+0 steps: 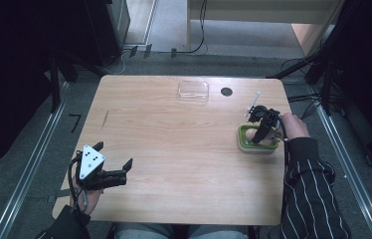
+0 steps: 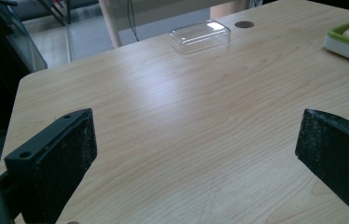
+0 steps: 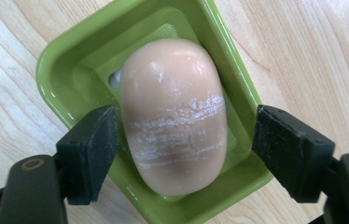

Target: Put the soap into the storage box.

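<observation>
R gripper (image 3: pixel 182 140) view: jaws astride soap (image 3: pixel 175 114), unclear from high.

- Worktop (image 1: pixel 174 149): pale wood grain, rounded corners.
- Clear plastic lid (image 1: pixel 193 90): far edge, centre.
- Dark round disc (image 1: pixel 226 91): just right of lid.
- Green soap dish (image 1: pixel 246 142): right side, white base.

- In the high view the desk (image 1: pixel 174 149) is evenly lit from above, while the surroundings at left and right sink into near black.
- Shadows on the wood are faint and soft.
- The clear lid (image 2: pixel 200 35) carries a white glare streak in the left gripper view.
- The soap (image 3: pixel 175 112) shows soft sheen up close; the jaws beside it are slightly blurred.
- The high view is coarse and grainy.
</observation>
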